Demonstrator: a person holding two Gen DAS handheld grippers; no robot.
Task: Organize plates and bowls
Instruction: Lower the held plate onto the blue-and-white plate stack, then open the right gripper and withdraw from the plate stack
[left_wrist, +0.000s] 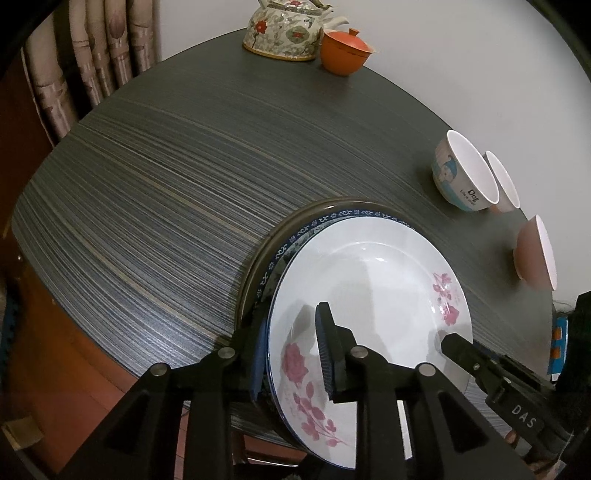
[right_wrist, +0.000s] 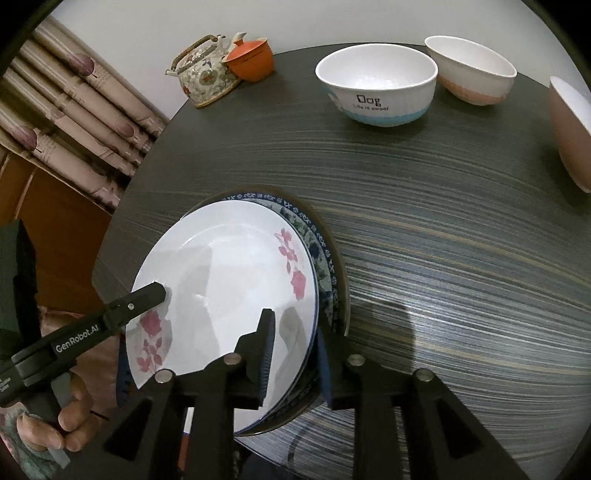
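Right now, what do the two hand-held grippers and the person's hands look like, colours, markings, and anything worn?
Both are matte black plastic with angular triangular cut-outs and round silver pins. The left hand-held gripper has blue ribbed pads on its fingers. In the right wrist view, its side reads "GenRobot.AI" in white. The right hand-held gripper looks the same; its side reads "DAS". The hand shows a floral-patterned cuff.

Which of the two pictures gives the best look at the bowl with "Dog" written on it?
The right wrist view: the Dog bowl faces the camera, lettering and white inside plain. In the left wrist view the same bowl sits near the edge, warped, its lettering tiny.
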